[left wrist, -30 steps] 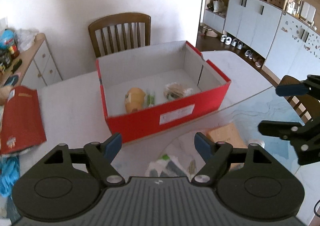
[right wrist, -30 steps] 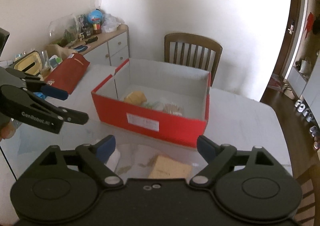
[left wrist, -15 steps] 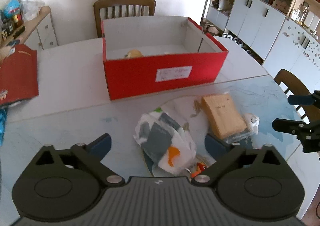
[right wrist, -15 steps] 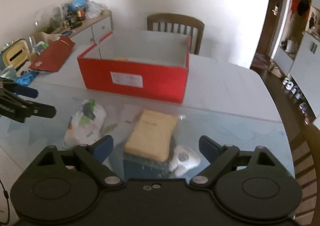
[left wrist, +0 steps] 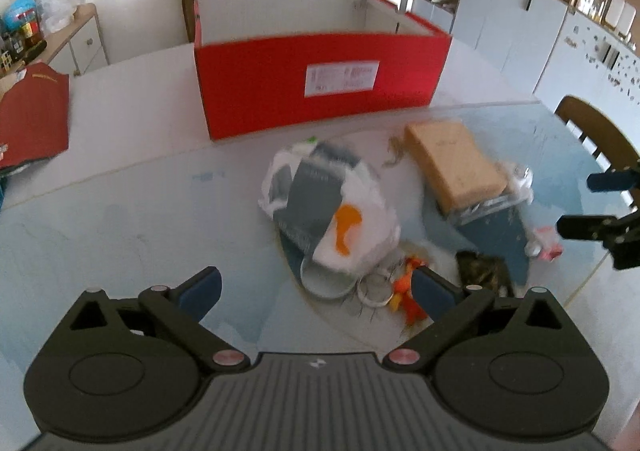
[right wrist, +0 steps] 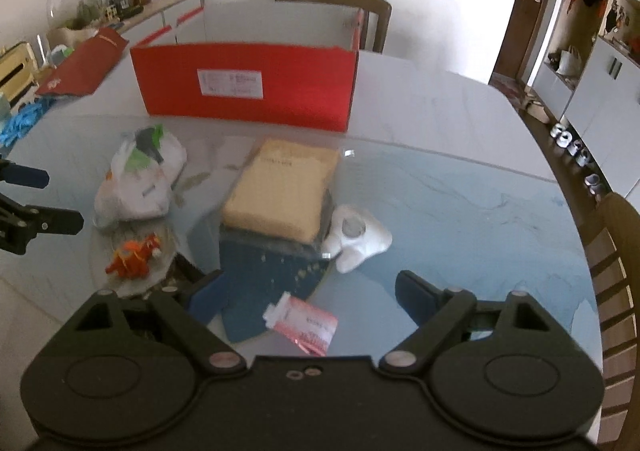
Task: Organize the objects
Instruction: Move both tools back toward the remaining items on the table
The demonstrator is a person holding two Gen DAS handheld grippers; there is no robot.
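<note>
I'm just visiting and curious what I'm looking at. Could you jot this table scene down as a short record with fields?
Setting: dining table with a glass top
Container: open red box, at the far side
Loose items: white plastic bag, tan package, white toy, orange toy, pink packet
Left gripper: open, holding nothing, in front of the bag
Right gripper: open, holding nothing, over the pink packet
Stage: items still outside the box

red box (left wrist: 320,91) | tan packet (right wrist: 282,187) | white-grey-orange bag (left wrist: 328,207) | orange toy (right wrist: 134,255) | white figure (right wrist: 356,235)
</note>
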